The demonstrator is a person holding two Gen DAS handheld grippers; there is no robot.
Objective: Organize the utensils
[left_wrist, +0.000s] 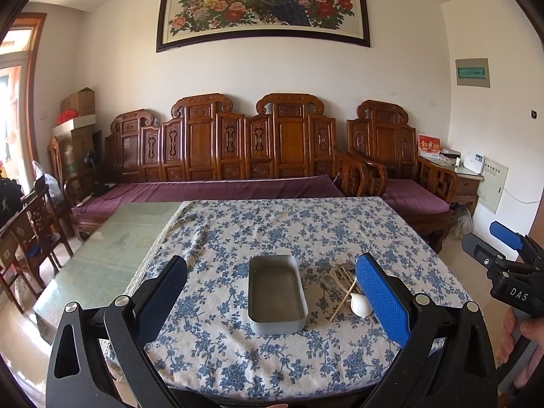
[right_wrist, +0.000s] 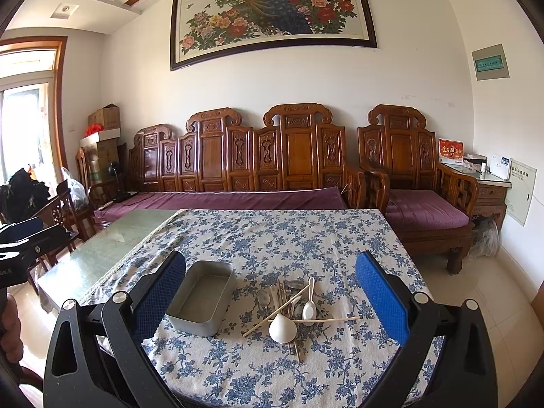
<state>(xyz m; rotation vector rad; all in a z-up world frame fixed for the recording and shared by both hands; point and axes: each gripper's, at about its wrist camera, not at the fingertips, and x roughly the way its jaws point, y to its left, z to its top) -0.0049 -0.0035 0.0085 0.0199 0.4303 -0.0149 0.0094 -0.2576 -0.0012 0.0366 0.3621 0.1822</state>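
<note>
An empty grey metal tin (left_wrist: 277,294) (right_wrist: 202,297) lies on the blue-flowered tablecloth (left_wrist: 272,231) (right_wrist: 289,238). To its right lies a pile of utensils (right_wrist: 292,306) (left_wrist: 343,285): white spoons, metal spoons and wooden chopsticks. My left gripper (left_wrist: 272,299) is open above the near table edge, with the tin between its fingers. My right gripper (right_wrist: 272,302) is open, with the tin and the pile between its fingers. The right gripper also shows at the right edge of the left wrist view (left_wrist: 503,255). The left one shows at the left edge of the right wrist view (right_wrist: 23,238).
The cloth covers the right part of a glass-topped table (left_wrist: 112,248) (right_wrist: 112,241). A carved wooden sofa with purple cushions (left_wrist: 221,187) (right_wrist: 238,197) stands behind it. Wooden chairs (left_wrist: 30,231) stand at the left, and tiled floor (right_wrist: 493,306) lies at the right.
</note>
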